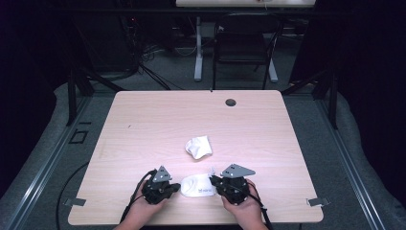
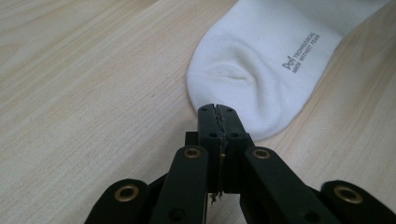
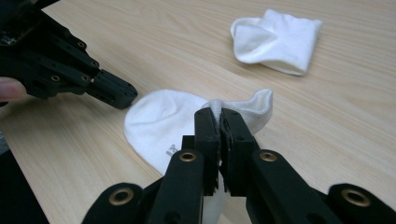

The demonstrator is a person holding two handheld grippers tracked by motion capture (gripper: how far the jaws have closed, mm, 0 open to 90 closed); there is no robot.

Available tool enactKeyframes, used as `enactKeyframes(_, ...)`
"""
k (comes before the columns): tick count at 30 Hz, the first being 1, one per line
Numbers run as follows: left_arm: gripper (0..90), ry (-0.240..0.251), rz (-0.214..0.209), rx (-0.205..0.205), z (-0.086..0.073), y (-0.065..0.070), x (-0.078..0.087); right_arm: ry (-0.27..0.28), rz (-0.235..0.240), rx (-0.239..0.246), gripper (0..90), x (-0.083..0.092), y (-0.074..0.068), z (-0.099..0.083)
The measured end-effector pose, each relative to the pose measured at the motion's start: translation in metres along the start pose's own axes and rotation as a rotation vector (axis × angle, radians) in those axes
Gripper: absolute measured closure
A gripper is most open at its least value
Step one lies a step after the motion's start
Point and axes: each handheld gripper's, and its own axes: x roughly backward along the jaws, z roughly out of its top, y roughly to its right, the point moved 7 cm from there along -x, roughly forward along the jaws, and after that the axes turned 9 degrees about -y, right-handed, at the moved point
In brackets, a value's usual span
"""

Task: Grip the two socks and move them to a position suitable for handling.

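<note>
White cotton is the stuff being worked: a white sock (image 1: pixel 197 185) lies flat near the front edge of the light wood worktop (image 1: pixel 143 124), stretched between the two hand-held tools. The left gripper (image 2: pixel 217 110) has its fingers pressed together at the sock's rounded toe end, right at the hem of the fabric; whether they truly pinch cloth or only meet beside it is hard to tell from the left gripper view. The right gripper (image 3: pixel 218 112) has its fingers clamped on the sock's open cuff, a fold of which stands up above the tips.

The step in hand looks like folding or rolling this sock. To do it well, I would keep the toe end pinned low and steady with the left tool while the right one lifts the cuff only enough to clear the wood, then carries it over toward the toe in a shallow arc. Keeping the fabric lightly taut should stop it bunching, and the edges should line up before anything is let go. A pull too high or too quick could drag the toe out from the left fingers.

Farther off, toward the middle of the worktop, a folded white sock (image 1: pixel 198 146) rests well apart from the one being handled.

Count: two socks, one flat and held, one already folded; two grippers; one worktop; one dark chair (image 1: pixel 244 40) behind it
</note>
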Motion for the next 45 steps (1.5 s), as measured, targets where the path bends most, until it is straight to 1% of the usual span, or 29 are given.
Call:
enactKeyframes(1, 90.0, 0.0, -0.002, 0.001, 0.0, 0.0, 0.0, -0.01, -0.009, -0.002, 86.3, 0.002, 0.003, -0.003)
enactKeyframes(4, 90.0, 0.003, -0.002, 0.002, 0.001, 0.001, 0.0, -0.007, -0.008, -0.013, 86.3, 0.005, 0.006, -0.006)
enactKeyframes(5, 90.0, 0.009, 0.0, -0.004, 0.002, 0.001, 0.0, -0.007, -0.014, -0.013, 86.2, 0.006, 0.008, -0.007)
enactKeyframes(6, 90.0, 0.016, -0.005, -0.003, 0.003, 0.001, 0.001, -0.003, -0.021, -0.018, 86.2, 0.007, 0.01, -0.007)
enactKeyframes(7, 90.0, 0.034, -0.016, 0.004, 0.005, 0.002, 0.003, -0.007, -0.024, -0.021, 86.2, 0.008, 0.013, -0.008)
enactKeyframes(9, 89.8, 0.068, -0.031, 0.003, 0.01, 0.004, 0.005, -0.004, -0.018, -0.044, 86.0, 0.008, 0.016, -0.01)
enactKeyframes(11, 88.9, 0.076, -0.049, 0.01, 0.012, 0.006, 0.004, -0.021, -0.017, -0.053, 86.0, 0.007, 0.019, -0.014)
enactKeyframes(12, 88.5, 0.079, -0.054, 0.003, 0.013, 0.007, 0.003, -0.022, -0.019, -0.061, 85.9, 0.006, 0.02, -0.015)
enactKeyframes(14, 87.8, 0.069, -0.057, -0.015, 0.014, 0.01, -0.002, -0.043, -0.009, -0.076, 85.7, 0.003, 0.022, -0.02)
enactKeyframes(18, 87.1, 0.043, -0.048, -0.046, 0.013, 0.014, -0.009, -0.038, -0.006, -0.101, 85.5, 0.002, 0.024, -0.022)
enactKeyframes(19, 87.2, 0.034, -0.04, -0.058, 0.012, 0.015, -0.011, -0.038, -0.002, -0.105, 85.4, 0.003, 0.024, -0.022)
enactKeyframes(20, 87.5, 0.039, -0.034, -0.064, 0.012, 0.015, -0.011, -0.038, 0.002, -0.111, 85.2, 0.003, 0.025, -0.023)
enactKeyframes(24, 88.1, 0.037, -0.043, -0.052, 0.012, 0.014, -0.011, -0.058, -0.009, -0.126, 84.5, 0.002, 0.03, -0.027)
enactKeyframes(27, 88.6, 0.022, -0.05, -0.036, 0.01, 0.013, -0.009, -0.072, -0.018, -0.144, 83.4, 0.004, 0.033, -0.03)
enactKeyframes(29, 88.8, 0.016, -0.05, -0.026, 0.009, 0.012, -0.008, -0.084, -0.035, -0.151, 83.4, 0.005, 0.037, -0.033)
enactKeyframes(31, 89.0, 0.011, -0.05, -0.023, 0.008, 0.011, -0.006, -0.095, -0.036, -0.165, 83.2, 0.006, 0.039, -0.035)
enactKeyframes(32, 88.9, 0.008, -0.05, -0.016, 0.007, 0.011, -0.006, -0.102, -0.045, -0.165, 83.2, 0.007, 0.04, -0.037)
enactKeyframes(34, 89.2, 0.001, -0.048, -0.016, 0.005, 0.01, -0.004, -0.121, -0.039, -0.185, 84.2, 0.007, 0.042, -0.039)
enactKeyframes(35, 89.2, -0.002, -0.047, -0.017, 0.003, 0.009, -0.003, -0.124, -0.039, -0.192, 86.1, 0.007, 0.043, -0.04)
enactKeyframes(37, 89.3, -0.009, -0.052, -0.009, 0.001, 0.008, -0.001, -0.146, -0.038, -0.196, 89.3, 0.006, 0.043, -0.043)
enactKeyframes(39, 89.4, -0.013, -0.057, 0.005, -0.001, 0.008, 0.001, -0.176, -0.036, -0.204, 90.0, 0.005, 0.041, -0.046)
enactKeyframes(40, 89.3, -0.012, -0.058, 0.004, -0.002, 0.007, 0.001, -0.184, -0.032, -0.202, 90.0, 0.005, 0.04, -0.047)
enactKeyframes(41, 89.3, -0.014, -0.06, 0.005, -0.003, 0.007, 0.002, -0.186, -0.034, -0.199, 89.7, 0.005, 0.039, -0.047)
enactKeyframes(42, 89.3, -0.015, -0.06, 0.007, -0.003, 0.007, 0.002, -0.162, -0.038, -0.197, 86.6, 0.005, 0.038, -0.045)
enactKeyframes(43, 89.3, -0.016, -0.059, 0.006, -0.003, 0.007, 0.002, -0.153, -0.03, -0.2, 85.9, 0.007, 0.037, -0.044)
enactKeyframes(45, 89.3, -0.016, -0.058, 0.006, -0.003, 0.006, 0.002, -0.106, -0.023, -0.182, 85.4, 0.009, 0.033, -0.038)
